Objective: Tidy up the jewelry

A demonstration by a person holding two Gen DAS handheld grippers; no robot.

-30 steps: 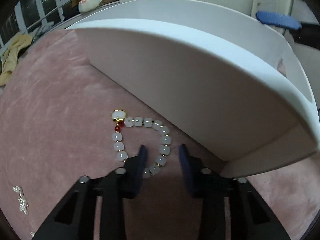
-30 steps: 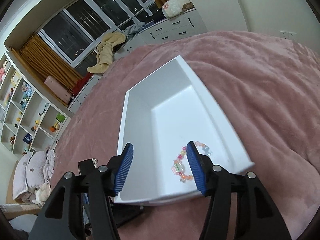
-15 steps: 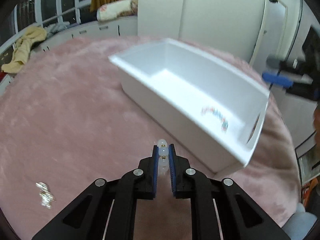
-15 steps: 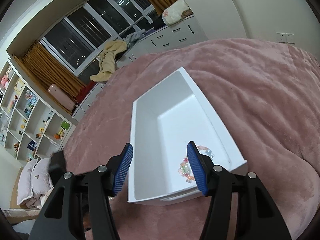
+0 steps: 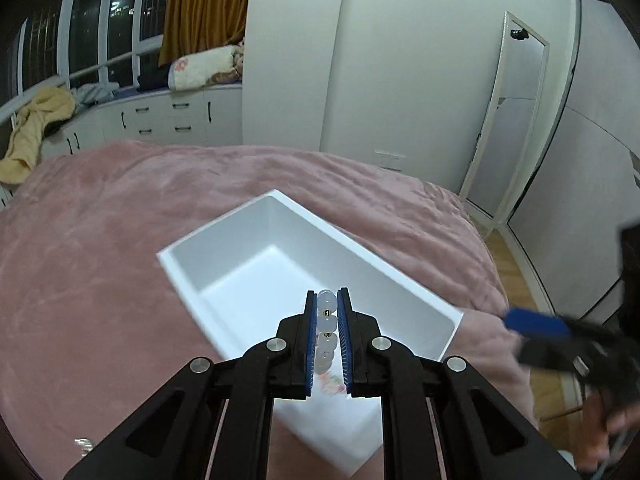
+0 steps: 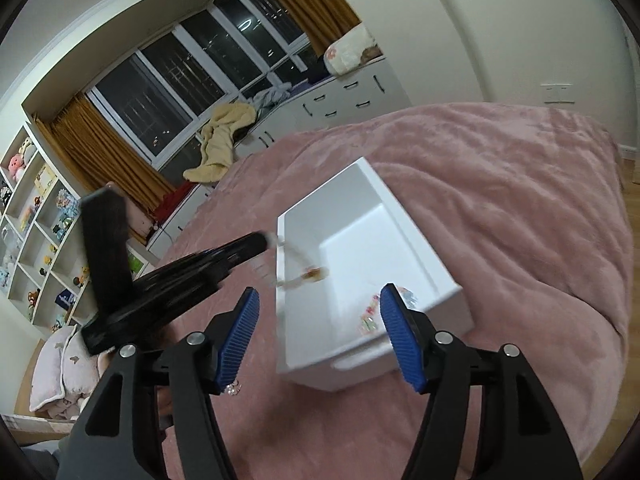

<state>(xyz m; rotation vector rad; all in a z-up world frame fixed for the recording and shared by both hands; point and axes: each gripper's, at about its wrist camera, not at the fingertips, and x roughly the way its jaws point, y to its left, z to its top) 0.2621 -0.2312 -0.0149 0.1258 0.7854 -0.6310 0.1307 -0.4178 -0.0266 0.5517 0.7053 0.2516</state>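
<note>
Left gripper (image 5: 327,312): raised, angled downward, jaws clamped tight on a white bead bracelet (image 5: 326,332). Right gripper (image 6: 318,332): angled downward, jaws opening, nothing gripped between its pads.

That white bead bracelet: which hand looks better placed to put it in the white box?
Left, probably. The left gripper is already shut on the white bead bracelet, held above the white box. The right gripper is beside the box with nothing between its opening jaws.

Blanket (image 5: 120,216) plush pink cloth; box (image 5: 256,248) smooth matt white, perhaps plastic; beads (image 5: 327,322) glossy.
</note>
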